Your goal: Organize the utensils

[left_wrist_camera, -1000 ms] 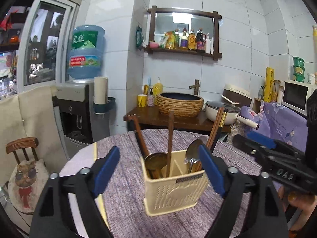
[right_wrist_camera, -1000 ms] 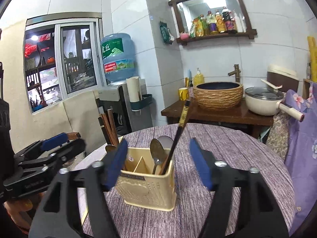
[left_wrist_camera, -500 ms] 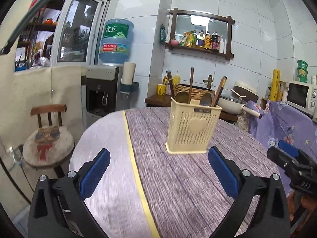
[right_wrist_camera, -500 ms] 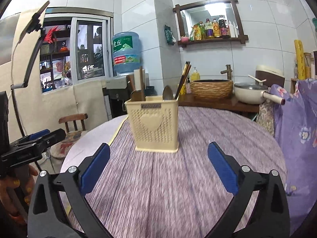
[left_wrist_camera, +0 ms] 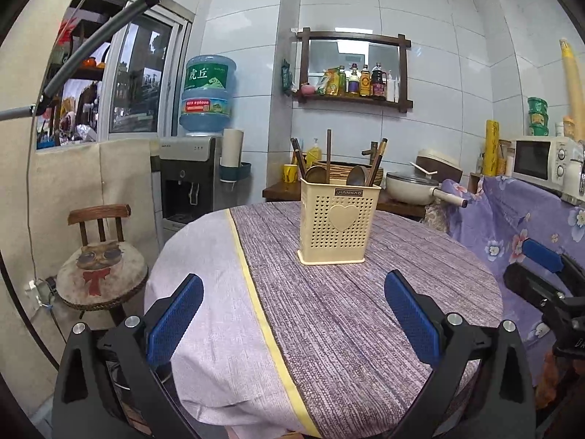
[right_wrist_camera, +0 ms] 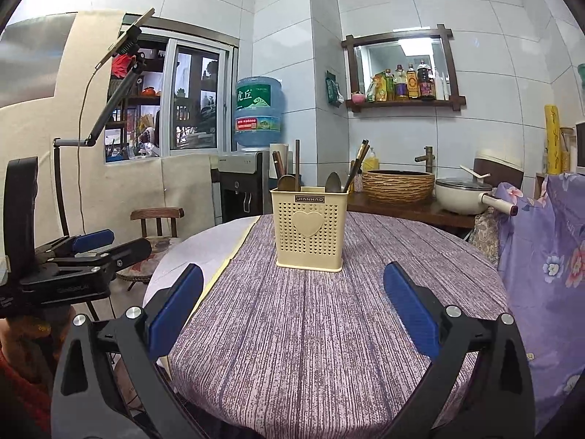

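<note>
Bright, even, sharp (fisheye-bent edges)

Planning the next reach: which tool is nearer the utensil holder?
Left, barely. The left tool faces the utensil holder from slightly left; the right tool faces it head-on. Both open, short of it.

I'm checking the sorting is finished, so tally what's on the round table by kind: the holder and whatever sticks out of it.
Utensil holder: 1
Spoons: 2, a brown spoon and a metal spoon
Chopstick bunches: 2, the left bunch and the right bunch; single sticks too close to count
Tall wooden stick: 1
Total: 6
</note>
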A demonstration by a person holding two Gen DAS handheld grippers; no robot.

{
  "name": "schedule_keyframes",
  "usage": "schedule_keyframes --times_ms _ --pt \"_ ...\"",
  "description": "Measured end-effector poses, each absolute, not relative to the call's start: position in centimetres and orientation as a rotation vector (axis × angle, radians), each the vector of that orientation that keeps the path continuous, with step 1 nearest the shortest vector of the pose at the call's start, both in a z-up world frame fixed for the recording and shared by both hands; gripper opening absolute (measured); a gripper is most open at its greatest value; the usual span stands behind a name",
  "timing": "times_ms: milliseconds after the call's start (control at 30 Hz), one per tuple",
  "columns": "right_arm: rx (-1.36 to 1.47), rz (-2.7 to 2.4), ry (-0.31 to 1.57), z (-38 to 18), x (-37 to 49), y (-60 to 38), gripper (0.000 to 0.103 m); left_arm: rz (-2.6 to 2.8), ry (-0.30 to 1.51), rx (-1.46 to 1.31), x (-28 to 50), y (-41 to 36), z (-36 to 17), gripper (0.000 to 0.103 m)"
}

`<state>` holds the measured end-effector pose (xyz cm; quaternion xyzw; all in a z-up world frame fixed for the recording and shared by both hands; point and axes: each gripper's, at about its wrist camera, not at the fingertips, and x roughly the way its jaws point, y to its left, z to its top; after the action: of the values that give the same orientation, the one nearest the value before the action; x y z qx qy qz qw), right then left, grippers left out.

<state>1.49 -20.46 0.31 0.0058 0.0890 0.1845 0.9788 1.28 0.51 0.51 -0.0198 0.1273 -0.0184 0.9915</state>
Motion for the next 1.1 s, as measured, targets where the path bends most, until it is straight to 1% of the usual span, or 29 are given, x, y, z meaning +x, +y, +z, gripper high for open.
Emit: schedule_keyframes --times_ms 1100 --pt "0.037 0.371 0.196 0.2 1.7 -21.9 0.097 -0.048 0.25 -0.044 0.5 0.8 0.1 0.098"
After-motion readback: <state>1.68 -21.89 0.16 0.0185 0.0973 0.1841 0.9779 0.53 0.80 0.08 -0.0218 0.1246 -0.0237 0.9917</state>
